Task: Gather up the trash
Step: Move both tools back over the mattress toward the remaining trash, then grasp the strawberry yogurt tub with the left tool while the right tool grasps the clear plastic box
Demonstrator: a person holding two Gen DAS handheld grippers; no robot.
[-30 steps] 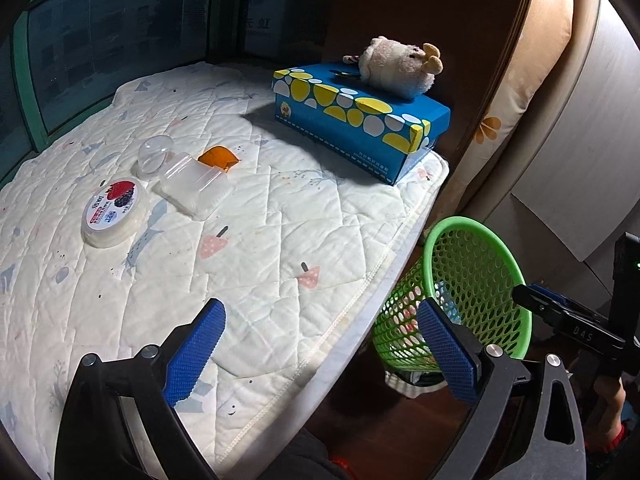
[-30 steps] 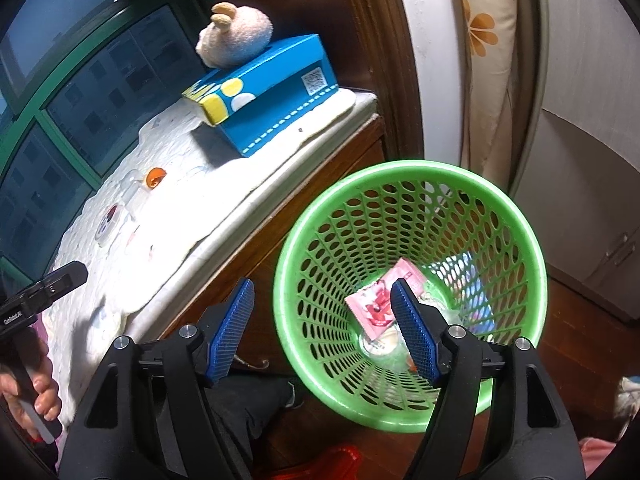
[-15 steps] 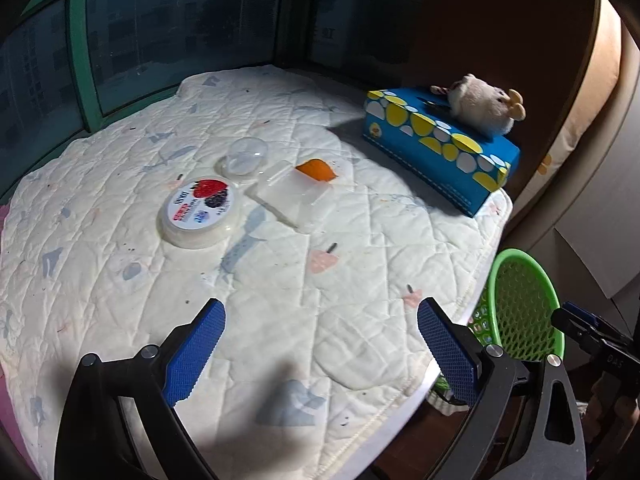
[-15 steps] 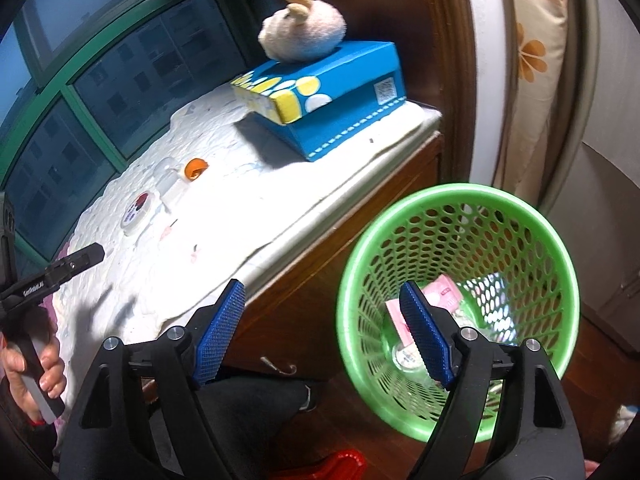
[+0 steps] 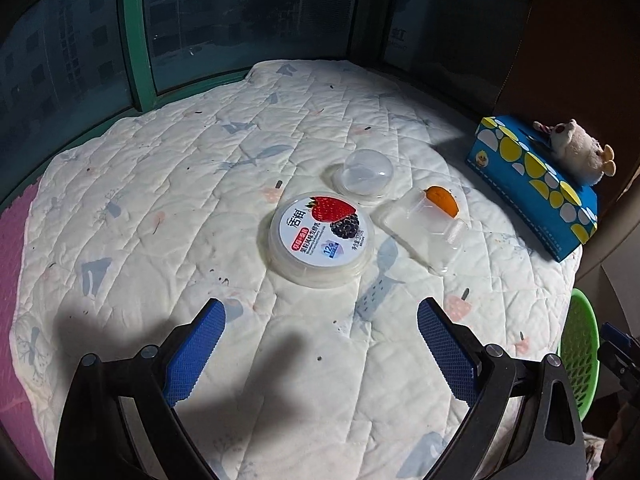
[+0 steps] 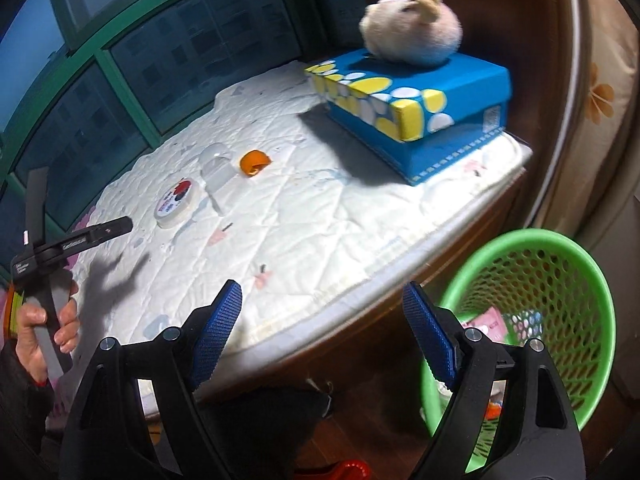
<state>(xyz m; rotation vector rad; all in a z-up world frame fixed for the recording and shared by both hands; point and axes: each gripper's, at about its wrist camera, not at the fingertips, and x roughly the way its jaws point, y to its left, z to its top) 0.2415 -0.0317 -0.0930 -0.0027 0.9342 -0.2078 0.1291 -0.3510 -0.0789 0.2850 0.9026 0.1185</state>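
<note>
On the white quilted mat (image 5: 168, 208) lie a round yogurt tub with a berry lid (image 5: 321, 239), a clear plastic dome lid (image 5: 365, 176), a clear plastic clamshell box (image 5: 424, 232) and an orange peel (image 5: 442, 200). My left gripper (image 5: 320, 356) is open and empty, hovering just short of the tub. My right gripper (image 6: 322, 334) is open and empty, above the mat's front edge, left of the green mesh basket (image 6: 560, 264), which holds a pink wrapper (image 6: 490, 326) and other trash. The tub (image 6: 176, 202), the dome lid (image 6: 216, 158) and the peel (image 6: 254, 163) also show in the right wrist view.
A blue spotted tissue box (image 5: 536, 208) with a plush toy (image 5: 576, 152) on it stands at the mat's right end, against a wooden wall. Green-framed windows (image 5: 136, 32) ring the far side. The basket (image 5: 578, 356) stands on the floor below the mat's right edge.
My left gripper has swung left from the basket side to face the trash on the mat and come closer to it. My right gripper has turned from over the basket toward the mat.
</note>
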